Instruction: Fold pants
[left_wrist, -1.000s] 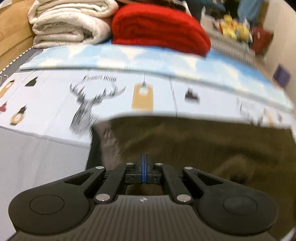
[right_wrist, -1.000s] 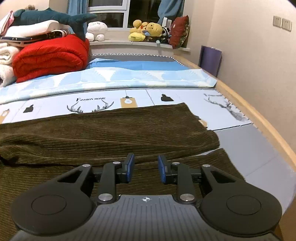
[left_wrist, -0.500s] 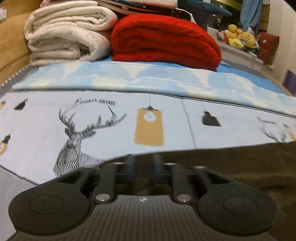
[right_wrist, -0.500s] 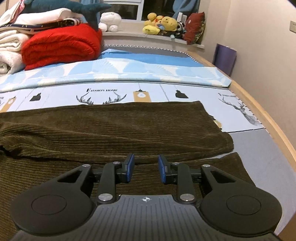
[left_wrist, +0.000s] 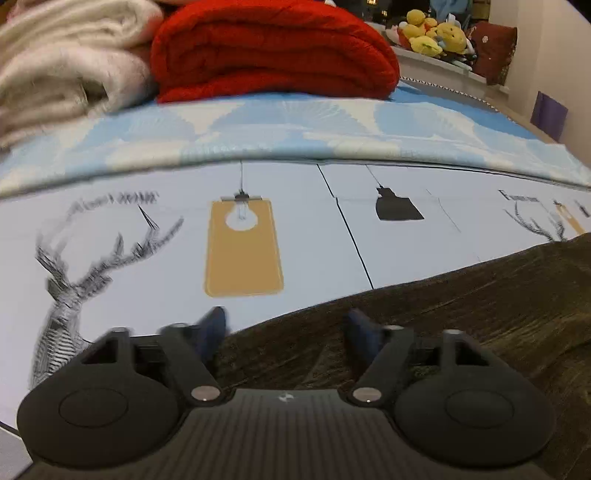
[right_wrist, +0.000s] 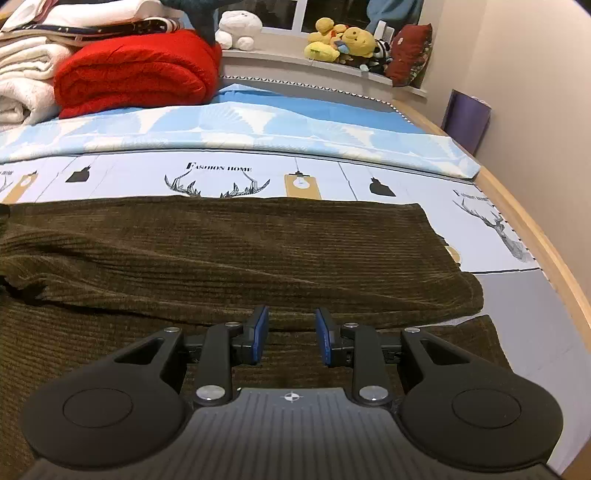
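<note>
Dark olive corduroy pants (right_wrist: 236, 254) lie flat across the bed, one leg laid over the other, hems toward the right. In the left wrist view the pants (left_wrist: 461, 317) fill the lower right. My left gripper (left_wrist: 284, 332) is open and empty, low over the pants' far edge. My right gripper (right_wrist: 291, 332) is open and empty, just above the near leg by the fold line.
The printed bedsheet (right_wrist: 221, 173) lies under the pants. A red folded blanket (right_wrist: 136, 70) and white blankets (right_wrist: 22, 74) are stacked at the back left. Plush toys (right_wrist: 343, 40) sit on the sill. The wooden bed edge (right_wrist: 546, 251) runs along the right.
My left gripper was shut on the pants' edge, carried it across, then opened and let it go. The right gripper stayed open and shifted slightly left.
</note>
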